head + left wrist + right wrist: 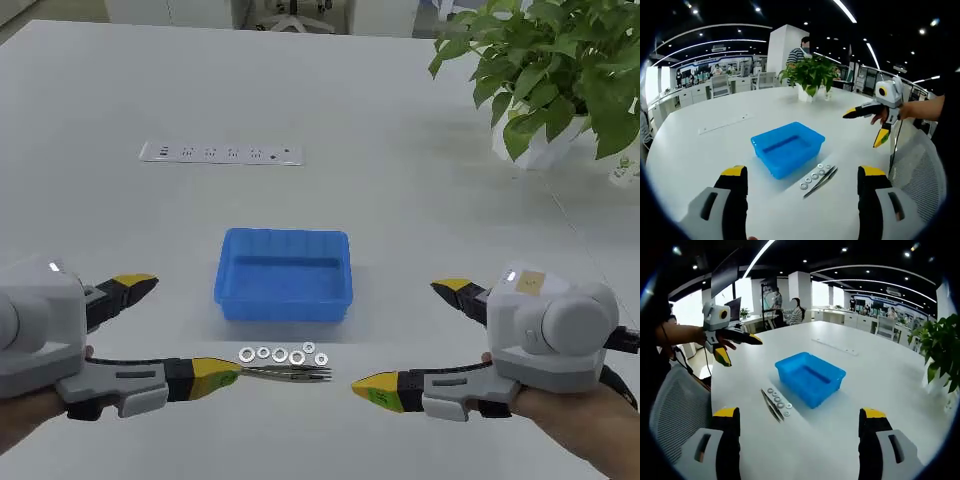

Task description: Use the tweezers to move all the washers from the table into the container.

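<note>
A white desk point(450, 200) carries a blue plastic container point(284, 305) near its middle, open side up, with nothing visible inside it. In the head view a short row of metal washers point(283, 354) lies flat on the desk at the container's 6 o'clock, near its front wall but apart from it. The tweezers point(290, 372) lie along the row at its 6 o'clock side, just beside the washers; whether they touch cannot be told.

The left tool point(197, 328) is held at the washers' 9 o'clock with its jaws spread wide and nothing between them. Its lower yellow-tipped jaw points at the near end of the tweezers. The right tool point(395, 336) is held at their 3 o'clock, also spread wide and holding nothing, its lower jaw aimed back toward the tweezers.

A white power strip point(220, 153) lies at the container's 11 o'clock, well apart from it. A leafy potted plant point(550, 60) stands at the container's 2 o'clock, near the desk's far edge.
</note>
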Motion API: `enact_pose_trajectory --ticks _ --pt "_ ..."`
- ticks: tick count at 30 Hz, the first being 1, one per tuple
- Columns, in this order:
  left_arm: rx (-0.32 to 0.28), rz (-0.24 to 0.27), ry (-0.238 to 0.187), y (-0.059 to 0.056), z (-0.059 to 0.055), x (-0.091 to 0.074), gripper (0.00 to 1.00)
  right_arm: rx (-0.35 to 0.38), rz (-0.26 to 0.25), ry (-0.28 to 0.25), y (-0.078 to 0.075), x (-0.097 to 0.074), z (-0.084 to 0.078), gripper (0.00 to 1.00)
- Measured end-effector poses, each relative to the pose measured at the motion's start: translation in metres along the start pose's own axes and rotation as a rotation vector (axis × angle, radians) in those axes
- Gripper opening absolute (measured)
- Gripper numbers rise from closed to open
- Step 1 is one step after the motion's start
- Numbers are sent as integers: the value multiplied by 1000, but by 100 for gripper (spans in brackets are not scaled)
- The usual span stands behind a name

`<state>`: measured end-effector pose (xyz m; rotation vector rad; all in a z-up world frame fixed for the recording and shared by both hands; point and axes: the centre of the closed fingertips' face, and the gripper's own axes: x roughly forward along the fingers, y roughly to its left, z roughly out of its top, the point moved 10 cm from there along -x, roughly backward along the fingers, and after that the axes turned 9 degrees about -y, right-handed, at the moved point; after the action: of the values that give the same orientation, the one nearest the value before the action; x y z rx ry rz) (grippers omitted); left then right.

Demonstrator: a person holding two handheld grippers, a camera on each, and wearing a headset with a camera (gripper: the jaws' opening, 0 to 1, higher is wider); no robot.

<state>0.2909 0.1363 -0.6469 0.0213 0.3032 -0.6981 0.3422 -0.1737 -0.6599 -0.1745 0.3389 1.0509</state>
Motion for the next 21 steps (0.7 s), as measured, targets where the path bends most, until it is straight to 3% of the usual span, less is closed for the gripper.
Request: enact_pose_trajectory --ticks 21 --pt "16 -5 -2 2 1 0 96 -19 2 -24 0 -2 2 100"
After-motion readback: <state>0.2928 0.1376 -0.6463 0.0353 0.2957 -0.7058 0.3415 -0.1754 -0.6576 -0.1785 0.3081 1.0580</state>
